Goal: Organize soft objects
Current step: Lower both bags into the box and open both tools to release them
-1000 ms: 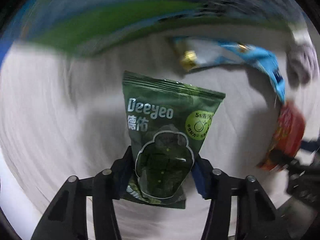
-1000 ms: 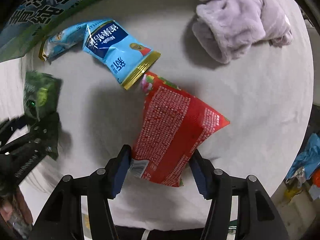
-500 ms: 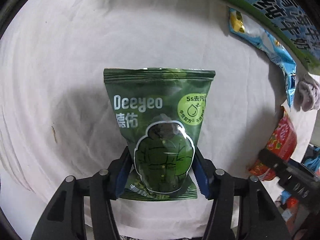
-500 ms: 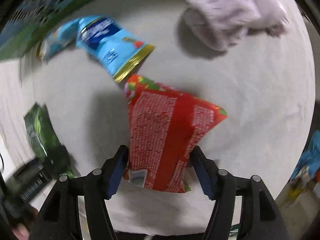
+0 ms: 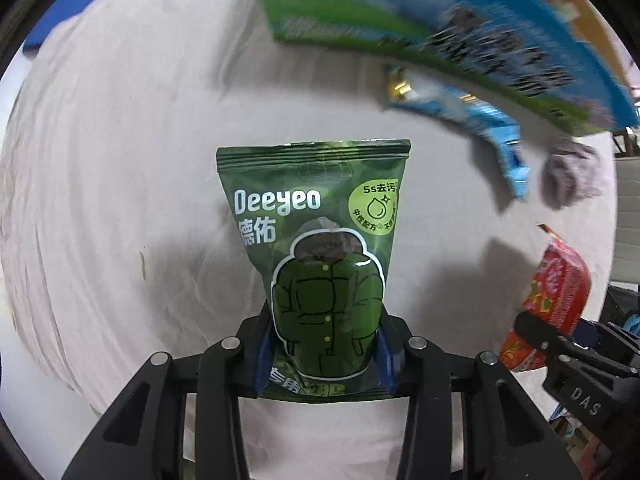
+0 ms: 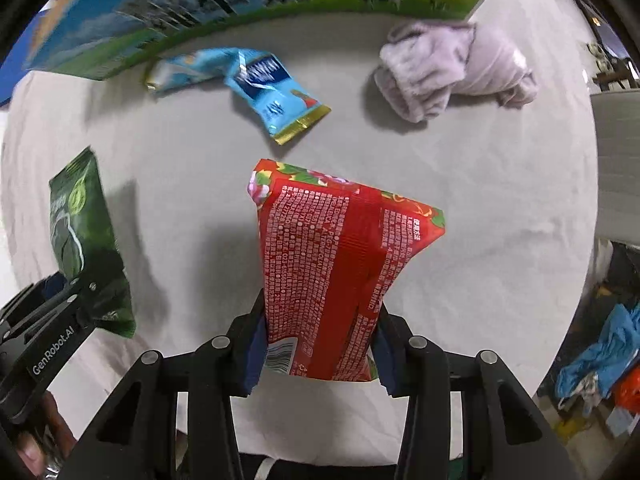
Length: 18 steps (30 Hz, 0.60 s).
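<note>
Left gripper point(image 5: 322, 354) clamped the dark green Deeyeo foil pouch point(image 5: 316, 248) at its base; right gripper point(image 6: 318, 354) clamped the red printed snack bag point(image 6: 336, 264) above the white cloth-covered table point(image 6: 500, 220).

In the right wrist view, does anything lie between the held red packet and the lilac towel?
No. Between the red printed snack packet and the crumpled lilac fleece towel only bare white tablecloth shows in the right wrist view.
</note>
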Each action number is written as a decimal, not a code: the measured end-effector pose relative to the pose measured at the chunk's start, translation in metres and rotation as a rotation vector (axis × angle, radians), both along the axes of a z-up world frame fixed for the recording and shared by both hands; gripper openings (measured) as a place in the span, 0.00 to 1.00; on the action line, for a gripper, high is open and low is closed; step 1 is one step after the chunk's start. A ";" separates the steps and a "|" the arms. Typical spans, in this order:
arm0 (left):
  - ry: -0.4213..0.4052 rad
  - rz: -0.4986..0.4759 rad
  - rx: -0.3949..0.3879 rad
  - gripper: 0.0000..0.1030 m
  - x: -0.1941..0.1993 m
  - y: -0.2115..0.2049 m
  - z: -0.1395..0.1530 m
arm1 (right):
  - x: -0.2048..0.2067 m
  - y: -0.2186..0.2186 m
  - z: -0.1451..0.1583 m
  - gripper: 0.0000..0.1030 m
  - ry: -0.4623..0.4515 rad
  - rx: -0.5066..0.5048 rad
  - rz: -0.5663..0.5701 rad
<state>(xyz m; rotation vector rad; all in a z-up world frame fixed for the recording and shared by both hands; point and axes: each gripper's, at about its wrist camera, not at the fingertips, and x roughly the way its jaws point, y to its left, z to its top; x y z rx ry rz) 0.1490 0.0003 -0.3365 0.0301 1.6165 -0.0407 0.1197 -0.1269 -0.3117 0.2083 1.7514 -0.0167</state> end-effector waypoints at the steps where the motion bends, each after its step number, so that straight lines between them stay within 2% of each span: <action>1: -0.016 -0.008 -0.006 0.37 -0.003 -0.003 0.009 | -0.001 -0.002 0.007 0.45 -0.012 0.008 0.002; 4: -0.059 -0.025 -0.036 0.37 -0.013 -0.010 0.036 | -0.004 -0.004 0.039 0.45 -0.057 0.042 0.005; 5: -0.072 -0.030 -0.045 0.36 -0.016 -0.013 0.045 | -0.003 -0.005 0.047 0.45 -0.035 0.060 -0.002; 7: -0.101 -0.036 -0.078 0.36 -0.022 -0.012 0.067 | 0.008 -0.015 0.066 0.45 -0.066 0.084 -0.005; 11: -0.146 -0.047 -0.155 0.36 0.004 -0.010 0.116 | 0.014 -0.036 0.110 0.45 -0.139 0.123 -0.013; 12: -0.152 -0.050 -0.167 0.36 0.026 0.004 0.121 | 0.020 -0.041 0.124 0.45 -0.161 0.135 -0.017; 15: -0.176 -0.061 -0.215 0.36 0.047 0.015 0.155 | 0.036 -0.043 0.150 0.45 -0.211 0.149 -0.016; 18: -0.206 -0.067 -0.235 0.36 0.068 0.022 0.167 | 0.070 -0.045 0.168 0.45 -0.259 0.142 -0.011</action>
